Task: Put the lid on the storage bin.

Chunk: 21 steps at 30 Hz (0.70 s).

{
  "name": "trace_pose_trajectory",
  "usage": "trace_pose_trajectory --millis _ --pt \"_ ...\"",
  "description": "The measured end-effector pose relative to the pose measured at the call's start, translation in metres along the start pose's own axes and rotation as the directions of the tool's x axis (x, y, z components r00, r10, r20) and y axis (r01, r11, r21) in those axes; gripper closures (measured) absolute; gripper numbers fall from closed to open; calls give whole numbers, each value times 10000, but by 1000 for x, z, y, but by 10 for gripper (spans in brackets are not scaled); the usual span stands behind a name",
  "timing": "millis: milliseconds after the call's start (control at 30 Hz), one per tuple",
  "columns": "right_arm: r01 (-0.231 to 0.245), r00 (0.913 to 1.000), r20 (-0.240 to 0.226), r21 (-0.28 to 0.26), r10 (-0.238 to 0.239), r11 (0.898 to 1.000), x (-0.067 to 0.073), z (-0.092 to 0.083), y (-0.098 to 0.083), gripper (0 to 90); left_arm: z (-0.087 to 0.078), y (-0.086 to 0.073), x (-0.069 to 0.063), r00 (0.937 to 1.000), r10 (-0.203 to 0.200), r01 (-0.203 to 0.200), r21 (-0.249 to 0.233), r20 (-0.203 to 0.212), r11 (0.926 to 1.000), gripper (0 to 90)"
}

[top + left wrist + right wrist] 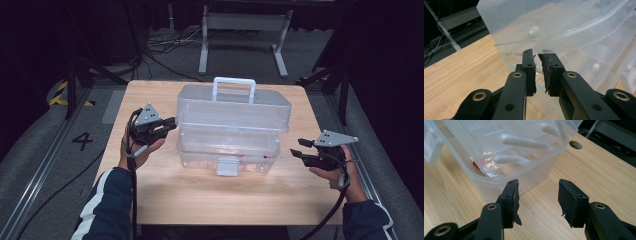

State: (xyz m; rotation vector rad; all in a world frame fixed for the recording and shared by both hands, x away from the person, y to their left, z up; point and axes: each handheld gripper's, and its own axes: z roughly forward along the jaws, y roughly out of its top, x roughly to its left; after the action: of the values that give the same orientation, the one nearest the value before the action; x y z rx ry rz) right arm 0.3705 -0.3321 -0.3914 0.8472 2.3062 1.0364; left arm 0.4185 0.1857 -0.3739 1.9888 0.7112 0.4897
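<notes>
A clear plastic storage box (225, 152) stands mid-table, with a white latch (227, 166) on its front. Its clear lid (235, 107), which carries a white handle (234, 82), is raised off the base. My left gripper (174, 122) is at the box's left end. In the left gripper view its jaws (536, 53) are pinched on the lid's (554, 22) rim. My right gripper (299, 148) hovers open just off the box's right front corner, and nothing lies between its jaws (539, 185). Inside the box (499, 178) lie white elongated pieces (524, 143) and something small and red (475, 165).
The wooden table (210, 200) has bare room in front of the box and on both sides. A round hole (575, 144) is cut in the top beyond the box. A grey metal stand (245, 30) and loose cables (160, 45) sit on the floor behind.
</notes>
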Motion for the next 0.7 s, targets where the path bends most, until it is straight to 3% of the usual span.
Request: trace_pose_trajectory --millis 100,200,333,600,700 --pt "-148 9999 -39 -40 148 9999 0 0 -5 498 0 -4 -1 10000 3 -4 149 71 9999 814" --pt "-585 9983 -13 -242 585 9980 -2 0 -10 488 0 -7 -4 10000 53 -53 312 -3 9995 829" --pt "-482 9987 156 97 480 9988 0 3 -15 484 2 -11 -6 10000 55 -54 396 -35 9992 833" --pt "-401 9992 34 160 401 9991 2 5 -17 478 4 -16 -6 9999 -24 16 544 149 9985 845" --pt "-354 9993 99 233 351 9991 3 5 -18 477 5 -18 -7 9996 112 -131 688 271 9975 857"
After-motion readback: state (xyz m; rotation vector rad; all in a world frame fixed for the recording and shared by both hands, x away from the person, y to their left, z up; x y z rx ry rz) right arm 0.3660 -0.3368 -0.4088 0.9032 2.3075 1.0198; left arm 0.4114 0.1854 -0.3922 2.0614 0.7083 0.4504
